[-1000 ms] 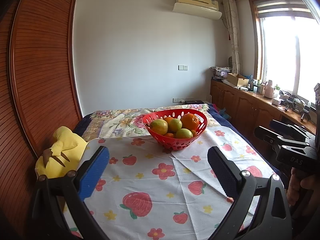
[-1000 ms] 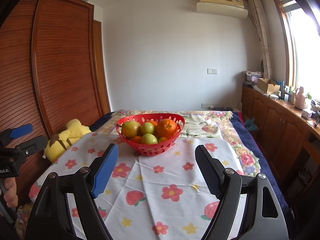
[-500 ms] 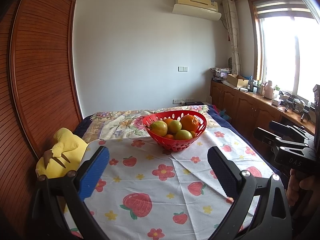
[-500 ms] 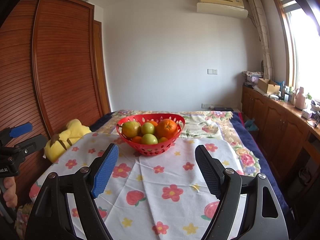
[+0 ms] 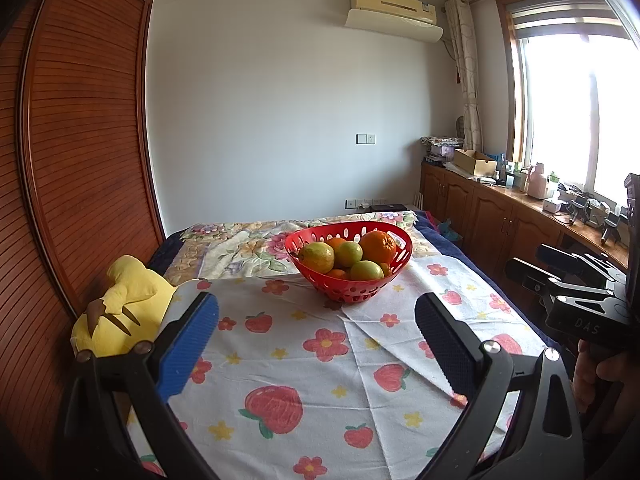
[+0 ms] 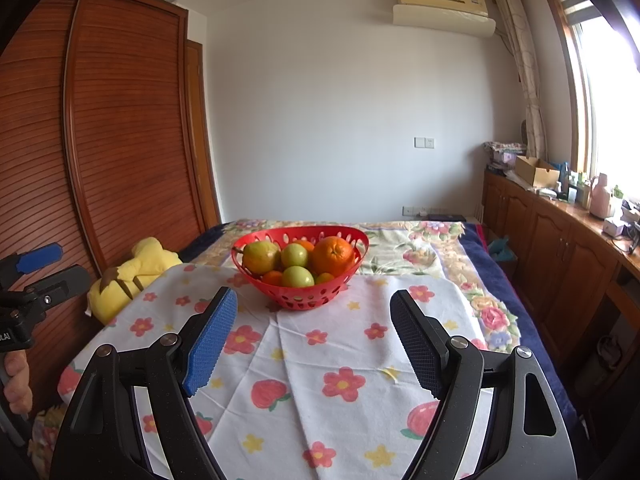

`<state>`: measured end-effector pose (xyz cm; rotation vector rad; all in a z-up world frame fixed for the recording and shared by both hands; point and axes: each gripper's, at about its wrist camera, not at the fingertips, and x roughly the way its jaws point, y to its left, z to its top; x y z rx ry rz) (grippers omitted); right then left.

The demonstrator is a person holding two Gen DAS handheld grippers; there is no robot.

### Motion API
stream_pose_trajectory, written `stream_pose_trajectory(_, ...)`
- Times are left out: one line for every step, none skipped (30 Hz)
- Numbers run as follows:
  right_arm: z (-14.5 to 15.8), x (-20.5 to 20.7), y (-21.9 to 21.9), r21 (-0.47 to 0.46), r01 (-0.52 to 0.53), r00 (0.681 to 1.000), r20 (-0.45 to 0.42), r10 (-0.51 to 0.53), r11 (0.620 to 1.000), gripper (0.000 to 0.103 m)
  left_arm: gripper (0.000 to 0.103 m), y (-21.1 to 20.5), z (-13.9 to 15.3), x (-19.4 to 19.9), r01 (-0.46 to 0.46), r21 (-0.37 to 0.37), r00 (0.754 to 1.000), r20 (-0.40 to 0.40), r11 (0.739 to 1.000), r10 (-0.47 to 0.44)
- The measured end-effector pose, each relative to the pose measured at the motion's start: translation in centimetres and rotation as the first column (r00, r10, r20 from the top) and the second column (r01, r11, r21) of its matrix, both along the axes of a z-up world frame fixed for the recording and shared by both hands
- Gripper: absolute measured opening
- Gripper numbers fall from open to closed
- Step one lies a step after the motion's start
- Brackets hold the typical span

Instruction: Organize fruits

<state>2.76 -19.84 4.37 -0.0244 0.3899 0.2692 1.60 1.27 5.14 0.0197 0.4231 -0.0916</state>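
- Currently, the cloth, white with a strawberry and flower print, covers the surface under both of my tools; no loose fruit lies on it in either view.
- The red basket stands at the far edge of the cloth, upright. It holds all the visible fruit: a large orange, a yellow-green pear, two green round fruits and smaller orange ones beneath.
- The left gripper has its jaws spread wide with nothing between them. The basket lies ahead of it, well apart, slightly right of the centre line.
- The right gripper is likewise spread wide and holds nothing. The basket lies ahead, slightly left of its centre line.
- Change over the last second: none that matters. Basket, fruit and both tools match the earlier views, with only slight drift of the left camera.
- Judgement: fruit gathered in the basket fits a finished sort, or a sort out of the basket to come. I cannot tell which.
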Motion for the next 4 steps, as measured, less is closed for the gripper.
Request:
stream_pose_trajectory(-0.01, 0.00, 0.00, -0.001, 0.001, 1.000, 0.000, -0.001, 1.000, 0.081, 0.099, 0.00, 0.00, -0.01, 0.000, 0.000, 1.000, 0.001, 1.000, 0.000)
stream_pose_trajectory(-0.01, 0.00, -0.01, 0.000, 0.000, 1.000, 0.000, 0.000, 1.000, 0.081, 0.099, 0.01, 0.00, 0.00, 0.000, -0.001, 1.000, 0.000, 1.000, 0.000)
stream_pose_trajectory(0.00, 0.01, 0.00, 0.000, 0.000, 1.000, 0.000, 0.000, 1.000, 0.081, 0.099, 0.00, 0.00, -0.01, 0.000, -0.001, 1.000, 0.000, 1.000, 0.000)
stream_pose_trajectory(0.00, 0.00, 0.00, 0.000, 0.001, 1.000, 0.000, -0.001, 1.000, 0.081, 0.099, 0.00, -0.01, -0.01, -0.001, -0.001, 1.000, 0.001, 1.000, 0.001)
